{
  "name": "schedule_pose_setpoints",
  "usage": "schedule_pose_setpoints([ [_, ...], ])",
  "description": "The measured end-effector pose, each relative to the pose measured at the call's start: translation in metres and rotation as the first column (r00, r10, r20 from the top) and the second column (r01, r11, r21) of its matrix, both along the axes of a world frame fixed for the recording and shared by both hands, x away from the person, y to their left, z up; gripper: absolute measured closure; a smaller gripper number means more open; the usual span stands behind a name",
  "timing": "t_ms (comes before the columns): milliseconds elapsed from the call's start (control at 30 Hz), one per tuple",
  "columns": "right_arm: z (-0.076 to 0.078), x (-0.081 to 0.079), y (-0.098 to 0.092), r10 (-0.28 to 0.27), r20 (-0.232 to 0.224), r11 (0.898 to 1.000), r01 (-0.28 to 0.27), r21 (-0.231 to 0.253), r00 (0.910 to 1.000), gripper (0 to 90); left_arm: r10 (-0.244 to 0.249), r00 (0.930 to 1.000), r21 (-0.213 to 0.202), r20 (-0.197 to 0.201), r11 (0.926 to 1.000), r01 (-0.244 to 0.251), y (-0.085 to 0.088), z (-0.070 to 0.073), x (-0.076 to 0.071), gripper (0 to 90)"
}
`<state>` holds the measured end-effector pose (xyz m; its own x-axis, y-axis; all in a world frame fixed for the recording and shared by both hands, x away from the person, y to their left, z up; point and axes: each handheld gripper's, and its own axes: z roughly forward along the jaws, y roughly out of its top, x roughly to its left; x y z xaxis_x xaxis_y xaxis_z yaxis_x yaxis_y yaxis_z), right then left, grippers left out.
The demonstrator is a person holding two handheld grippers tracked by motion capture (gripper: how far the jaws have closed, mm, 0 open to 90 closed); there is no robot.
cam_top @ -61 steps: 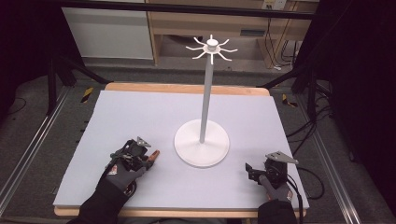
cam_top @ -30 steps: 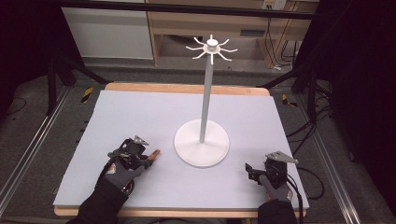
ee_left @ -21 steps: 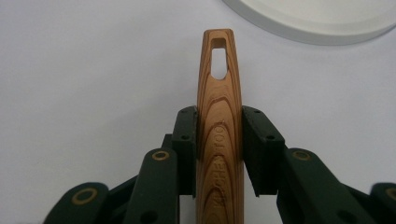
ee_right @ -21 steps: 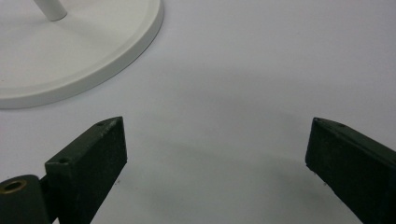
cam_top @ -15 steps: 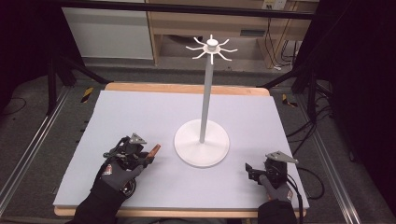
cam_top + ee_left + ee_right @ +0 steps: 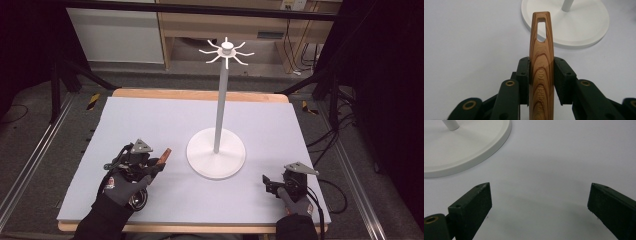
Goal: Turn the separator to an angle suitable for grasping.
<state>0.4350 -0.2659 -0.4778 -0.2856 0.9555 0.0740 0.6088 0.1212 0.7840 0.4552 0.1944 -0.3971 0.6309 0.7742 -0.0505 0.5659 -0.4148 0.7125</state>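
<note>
while the left gripper (image 6: pixel 541 82) clamps a wooden handle (image 6: pixel 541 65) engraved "kitchen tool", the right gripper (image 6: pixel 539 207) jaws gape wide.

We record the handle (image 6: pixel 541 75) clamped in the left gripper (image 6: pixel 541 82) as varnished wood, strong banded grain, smooth with a slight sheen, lettering pressed into its face. Both grippers' jaws look like matt black plastic with brass-coloured rivets; the right gripper (image 6: pixel 539 202) shows finely textured pad faces. The stand (image 6: pixel 216 152) at frame centre appears smooth white, satin finish, material not determinable. The table cover (image 6: pixel 150 120) is matt pale lilac, edged by bare wood.
</note>
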Motion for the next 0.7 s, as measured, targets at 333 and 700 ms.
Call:
schedule_pose_setpoints([
  [333,0.000,0.000,0.000,-0.001,0.000,1.000,0.001,-0.003,1.0000,5.8,0.025,0.9966,-0.070,0.078,0.9973,-0.020,0.007,0.015,-0.007,67.9],
  [700,0.000,0.000,-0.001,-0.011,0.009,1.000,0.011,-0.005,0.9999,5.8,0.045,0.9864,-0.139,0.158,0.9900,-0.023,0.016,0.032,-0.017,67.9],
])
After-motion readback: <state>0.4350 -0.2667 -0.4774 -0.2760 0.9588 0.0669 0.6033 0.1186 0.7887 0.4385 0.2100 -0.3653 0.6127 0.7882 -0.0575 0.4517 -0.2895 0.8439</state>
